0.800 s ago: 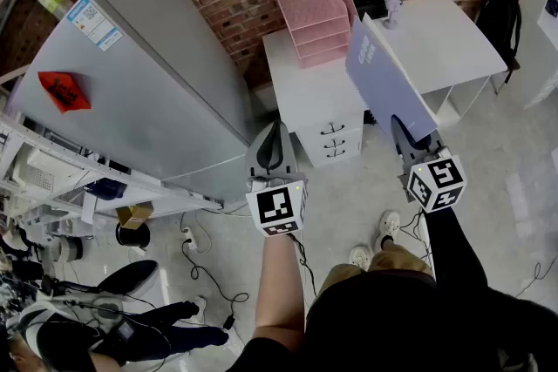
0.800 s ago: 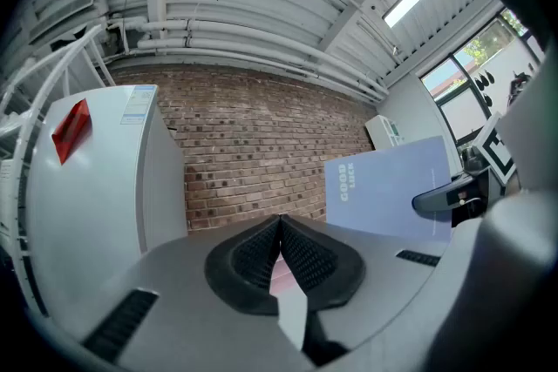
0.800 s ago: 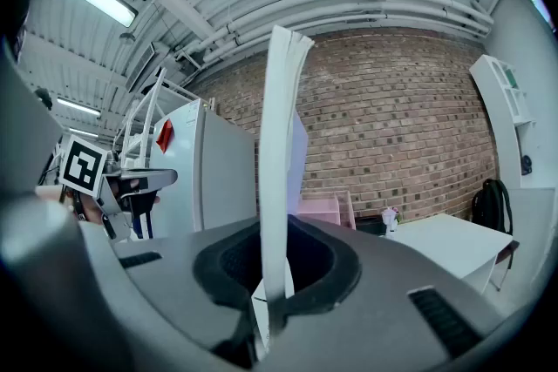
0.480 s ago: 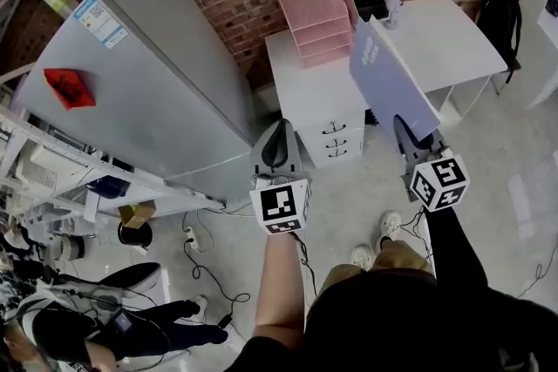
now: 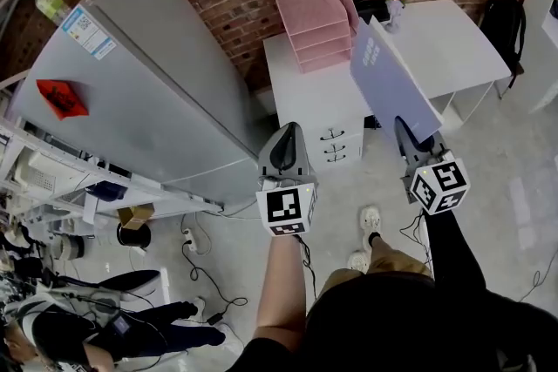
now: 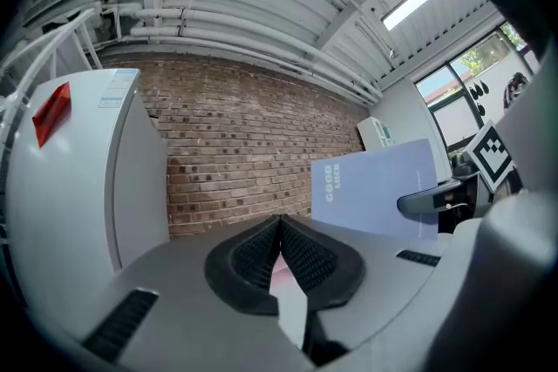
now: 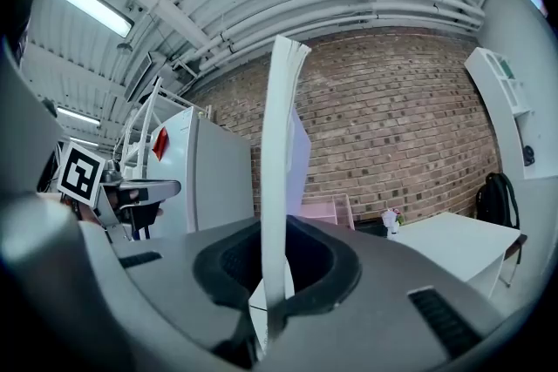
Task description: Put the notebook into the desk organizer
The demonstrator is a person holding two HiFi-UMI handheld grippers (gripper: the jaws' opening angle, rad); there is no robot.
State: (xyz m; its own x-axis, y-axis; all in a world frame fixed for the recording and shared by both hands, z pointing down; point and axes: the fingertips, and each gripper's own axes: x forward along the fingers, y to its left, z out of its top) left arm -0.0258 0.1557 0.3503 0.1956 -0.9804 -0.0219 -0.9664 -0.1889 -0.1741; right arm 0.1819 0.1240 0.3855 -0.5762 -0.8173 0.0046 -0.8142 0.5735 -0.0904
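- A foot point(image 5: 370, 218) has stepped forward; the right gripper point(image 5: 405, 131) still pinches the notebook point(image 5: 388, 83) upright by its lower edge, short of the organizer point(image 5: 316, 17).
- The left gripper point(image 5: 285, 139) is clenched and empty.
- The notebook looks light and bendy: grip near the spine.

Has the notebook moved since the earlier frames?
No, not noticeably. The notebook, clamped in the right gripper, keeps its top corner beside the right edge of the organizer.
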